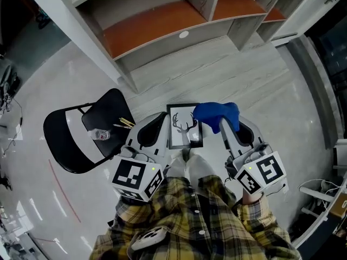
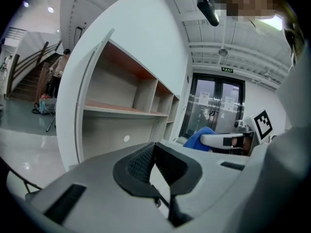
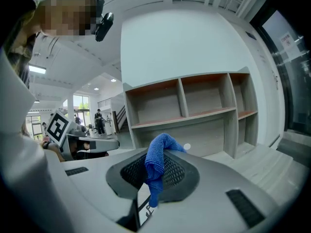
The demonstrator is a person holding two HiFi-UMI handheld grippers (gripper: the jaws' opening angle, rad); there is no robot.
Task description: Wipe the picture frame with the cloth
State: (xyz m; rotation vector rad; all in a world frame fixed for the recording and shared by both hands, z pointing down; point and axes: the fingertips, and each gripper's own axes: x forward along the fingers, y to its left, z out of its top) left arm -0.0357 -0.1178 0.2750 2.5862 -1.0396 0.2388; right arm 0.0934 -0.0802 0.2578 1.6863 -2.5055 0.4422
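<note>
1. Fingers (image 2: 138,165) of my left gripper (image 1: 162,122) are pinched in tight on the left edge of the picture frame (image 1: 185,124). In the left gripper view only a thin sliver shows between the pads, and it is hard to read.
2. Over to my right gripper (image 1: 223,124): its jaws are clamped on the blue cloth (image 3: 155,161), which bunches over the tips and hangs down in front of the pads.
3. From the head view, the cloth lies over the frame's top right corner and hides it. My right fingertips are buried under the cloth there too.
4. The frame sits between both grippers, just in front of me, and its antlered deer print is plain to see. Its bottom edge runs into pale shapes that I can't make out.
5. In the right gripper view, a strip of the frame's print peeks out below the cloth. The gripper body blocks the rest.
6. On my left is a black chair (image 1: 76,137), with bits on its seat too small to name. The shelf (image 1: 162,26) ahead is cut off at the top.
</note>
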